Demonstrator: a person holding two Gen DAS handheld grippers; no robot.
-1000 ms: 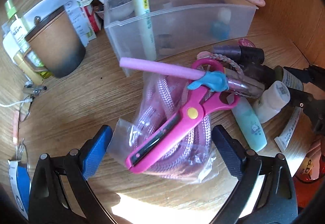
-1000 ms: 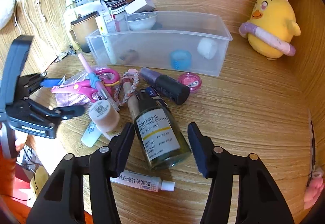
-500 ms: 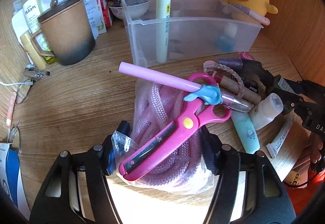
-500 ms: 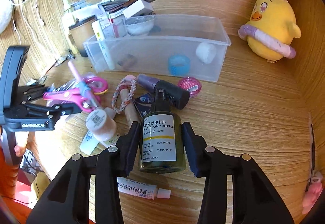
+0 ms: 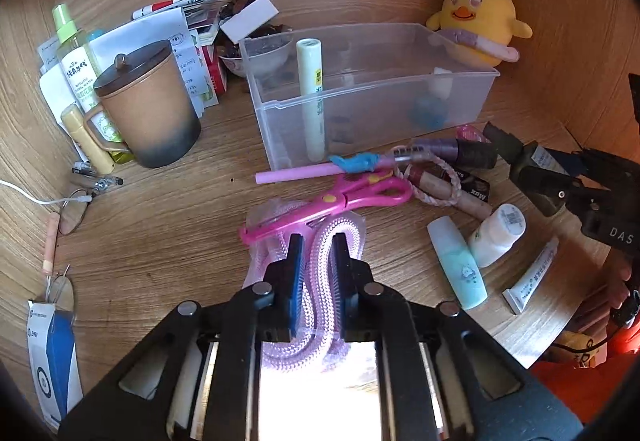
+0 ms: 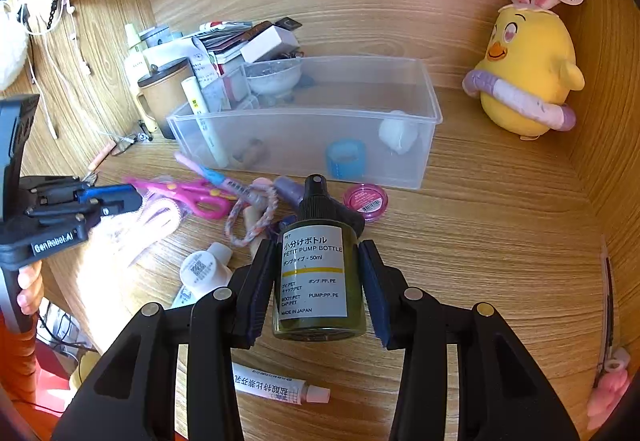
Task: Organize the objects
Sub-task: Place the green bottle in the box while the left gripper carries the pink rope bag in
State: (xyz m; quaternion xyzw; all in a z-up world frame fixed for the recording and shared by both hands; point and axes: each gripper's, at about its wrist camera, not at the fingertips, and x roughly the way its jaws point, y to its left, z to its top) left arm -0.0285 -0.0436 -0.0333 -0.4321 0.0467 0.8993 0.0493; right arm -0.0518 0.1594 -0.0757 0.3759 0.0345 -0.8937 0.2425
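Note:
My left gripper (image 5: 318, 241) is closing its jaws on a clear bag of pink rope (image 5: 320, 281); both pads press the rope loops, and the bag hangs from them just over the desk. Pink scissors (image 5: 352, 197) lie across the bag's far end. The left gripper (image 6: 120, 197) also shows at the left of the right wrist view. My right gripper (image 6: 318, 245) is shut on a green pump bottle (image 6: 316, 273) with a white label, held upright above the desk. A clear plastic bin (image 6: 304, 133) stands behind, holding a cream tube, a blue ring and a white lump.
A pink pen (image 5: 296, 173), a braided cord, dark tubes, a mint tube (image 5: 456, 265) and a white bottle (image 5: 496, 237) lie before the bin. A lidded brown mug (image 5: 148, 109) and papers stand at the left, a yellow plush chick (image 6: 528, 73) at the right. An ointment tube (image 6: 280, 389) lies near the edge.
The left jaws went from wide open to closed on the rope bag and rose; the scissors slid toward the bag's far end. The right jaws closed on the bottle and lifted it upright.

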